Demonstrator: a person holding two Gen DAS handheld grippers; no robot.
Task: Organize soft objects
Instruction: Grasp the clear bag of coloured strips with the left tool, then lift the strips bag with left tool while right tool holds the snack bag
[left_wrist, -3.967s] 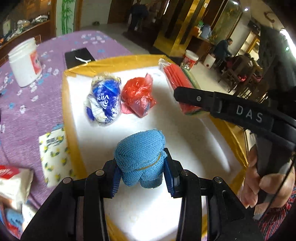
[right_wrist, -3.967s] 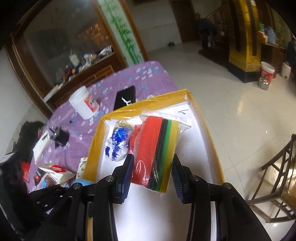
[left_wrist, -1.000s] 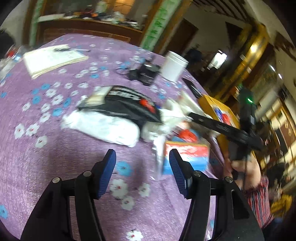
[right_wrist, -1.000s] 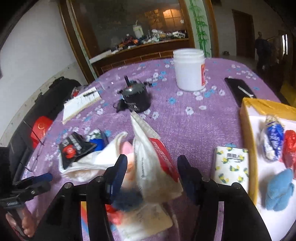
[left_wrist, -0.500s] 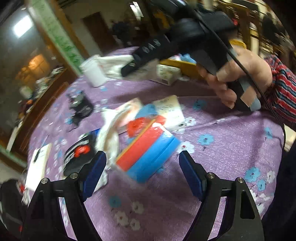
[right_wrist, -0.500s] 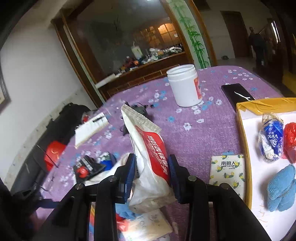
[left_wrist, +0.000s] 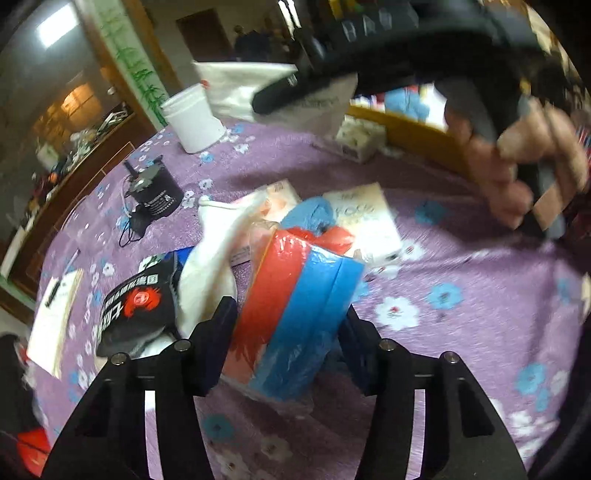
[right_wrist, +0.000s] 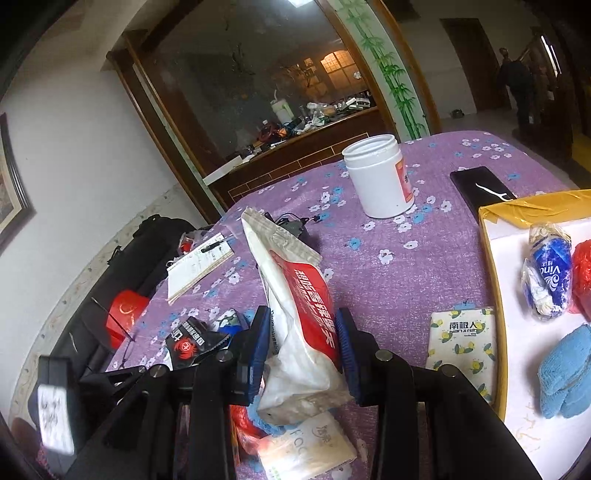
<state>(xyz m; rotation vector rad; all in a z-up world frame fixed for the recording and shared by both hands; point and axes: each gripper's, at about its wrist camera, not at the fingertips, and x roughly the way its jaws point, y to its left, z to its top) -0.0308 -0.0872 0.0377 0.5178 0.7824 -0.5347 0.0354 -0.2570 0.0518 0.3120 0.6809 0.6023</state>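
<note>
On the yellow-flowered tissue pack (right_wrist: 461, 339) lying just left of the tray, the print reads "NANJIREN" under three Chinese characters. Inside the tray, the blue and white wrapped pack (right_wrist: 548, 275) at the far end shows "Vin" and the rest curls out of sight. Nearest of all, the pale tissue pack (right_wrist: 306, 452) carries "FOO"; the red Chinese lettering on the white pouch (right_wrist: 299, 306) is too slanted to read surely.

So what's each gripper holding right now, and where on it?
The right gripper pinches the white-and-red pack across its lower middle, lifted. The left gripper is closing around the red-and-blue pack's near end; firm grip unclear.
</note>
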